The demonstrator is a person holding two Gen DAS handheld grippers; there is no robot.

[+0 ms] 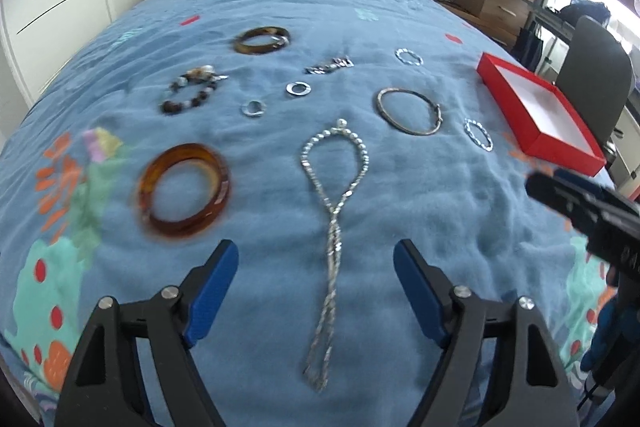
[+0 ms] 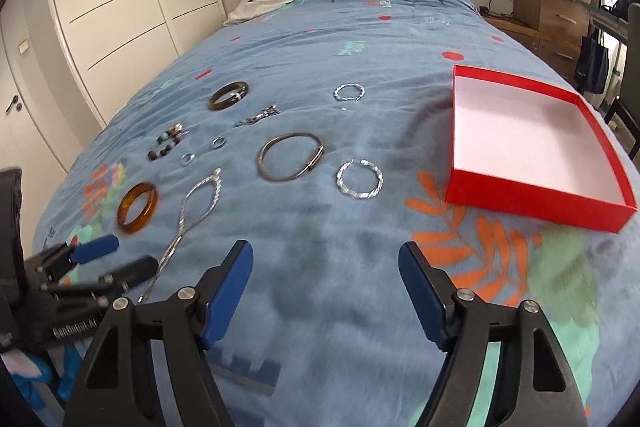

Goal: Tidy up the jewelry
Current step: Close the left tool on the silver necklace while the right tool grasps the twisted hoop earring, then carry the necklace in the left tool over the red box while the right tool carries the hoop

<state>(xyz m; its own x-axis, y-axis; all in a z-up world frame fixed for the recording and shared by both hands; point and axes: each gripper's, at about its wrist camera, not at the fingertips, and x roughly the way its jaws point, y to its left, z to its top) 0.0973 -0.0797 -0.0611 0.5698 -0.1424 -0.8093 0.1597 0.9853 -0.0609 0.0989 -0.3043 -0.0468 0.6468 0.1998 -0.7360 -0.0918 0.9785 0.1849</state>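
Jewelry lies spread on a blue bedspread. A silver chain necklace (image 1: 334, 211) lies straight ahead of my open, empty left gripper (image 1: 316, 263), its tail running between the fingers. An amber bangle (image 1: 184, 189) lies to its left. A thin metal bangle (image 1: 409, 111) and a twisted silver hoop (image 1: 478, 134) lie to the right. My right gripper (image 2: 326, 267) is open and empty above bare bedspread, short of the twisted hoop (image 2: 359, 179) and thin bangle (image 2: 290, 157). An open red box (image 2: 528, 201) with a white inside sits to the right.
Further back lie a dark bangle (image 1: 262, 40), a bead bracelet (image 1: 192, 91), two small rings (image 1: 253, 108), a link piece (image 1: 329, 65) and a second twisted hoop (image 1: 409, 57). White clothing (image 2: 276, 1) lies by the wooden headboard. A chair and drawers stand at the right of the bed.
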